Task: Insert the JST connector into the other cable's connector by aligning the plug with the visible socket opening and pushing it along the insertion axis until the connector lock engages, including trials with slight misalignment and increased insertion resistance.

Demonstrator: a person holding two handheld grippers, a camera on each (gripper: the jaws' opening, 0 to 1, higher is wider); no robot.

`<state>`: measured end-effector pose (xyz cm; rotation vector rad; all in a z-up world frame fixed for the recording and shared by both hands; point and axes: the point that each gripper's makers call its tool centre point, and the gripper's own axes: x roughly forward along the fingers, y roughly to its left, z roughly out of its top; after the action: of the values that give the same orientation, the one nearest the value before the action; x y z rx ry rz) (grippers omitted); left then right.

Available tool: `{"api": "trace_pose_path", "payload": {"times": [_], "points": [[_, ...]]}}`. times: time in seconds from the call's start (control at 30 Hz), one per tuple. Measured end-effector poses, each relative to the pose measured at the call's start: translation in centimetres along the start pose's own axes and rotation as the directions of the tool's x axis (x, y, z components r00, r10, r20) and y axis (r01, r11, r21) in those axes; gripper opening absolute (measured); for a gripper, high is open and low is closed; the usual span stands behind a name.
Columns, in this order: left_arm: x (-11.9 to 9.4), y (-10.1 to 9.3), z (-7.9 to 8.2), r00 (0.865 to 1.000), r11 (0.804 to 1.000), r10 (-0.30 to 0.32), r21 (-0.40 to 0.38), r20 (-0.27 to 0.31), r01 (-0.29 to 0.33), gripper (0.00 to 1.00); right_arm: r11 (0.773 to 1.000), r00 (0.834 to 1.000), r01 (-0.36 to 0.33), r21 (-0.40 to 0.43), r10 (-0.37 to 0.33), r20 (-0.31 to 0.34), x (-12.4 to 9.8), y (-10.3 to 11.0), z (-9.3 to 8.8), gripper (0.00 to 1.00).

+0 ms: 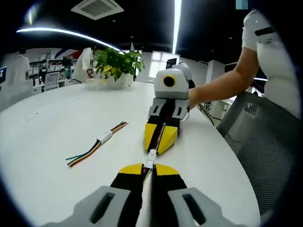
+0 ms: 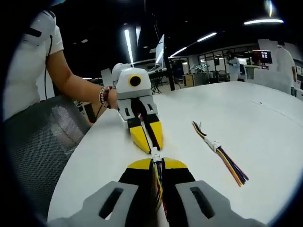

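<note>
A white round desk [image 1: 57, 156] stands in an open office, a potted plant [image 1: 116, 64] at its far edge. Left of the meeting grippers lies a spare joined cable [image 1: 100, 142]. The left hand-held gripper [image 1: 149, 169] and right hand-held gripper [image 2: 157, 163] are each clamped on wires, tips nearly touching, the white JST connector [image 1: 150, 158] between them.

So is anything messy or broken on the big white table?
Nothing looks broken or spilled. A spare cable with coloured wires lies loose on the white table, joined at its white connector, away from the work. The left gripper and right gripper meet nose to nose, each pinching a cable, with the small white connectors between them.
</note>
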<state>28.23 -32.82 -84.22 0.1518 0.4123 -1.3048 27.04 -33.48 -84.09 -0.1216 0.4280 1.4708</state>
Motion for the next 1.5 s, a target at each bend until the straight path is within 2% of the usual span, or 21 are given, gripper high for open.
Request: {"api": "trace_pose_path", "payload": {"times": [0.33,0.83,1.03,1.27,1.5], "points": [[0.2,-0.5,0.0,1.0,0.997,-0.009,0.073,-0.012,0.01,0.0,1.0,1.0,-0.002,-0.012,0.002,-0.004,0.1,0.0,-0.1,0.04],[0.0,-0.6,-0.1,1.0,0.998,-0.021,0.054,-0.005,0.022,0.0,0.999,1.0,0.006,0.033,-0.006,0.012,0.3,-0.1,-0.1,0.04],[0.2,-0.6,0.0,1.0,0.998,-0.012,0.056,-0.016,0.013,0.0,1.0,1.0,0.011,0.018,-0.011,0.005,0.3,-0.2,-0.1,0.04],[0.5,0.1,1.0,1.0,0.998,0.012,0.058,-0.021,-0.011,0.0,0.999,0.999,0.04,-0.004,-0.04,0.014,-0.4,-1.0,0.7,0.04],[1.2,1.9,2.2,0.999,0.996,0.044,0.079,-0.016,-0.043,0.0,0.995,0.995,0.096,-0.035,-0.095,0.031,-1.0,-2.9,1.6,0.03]]}}
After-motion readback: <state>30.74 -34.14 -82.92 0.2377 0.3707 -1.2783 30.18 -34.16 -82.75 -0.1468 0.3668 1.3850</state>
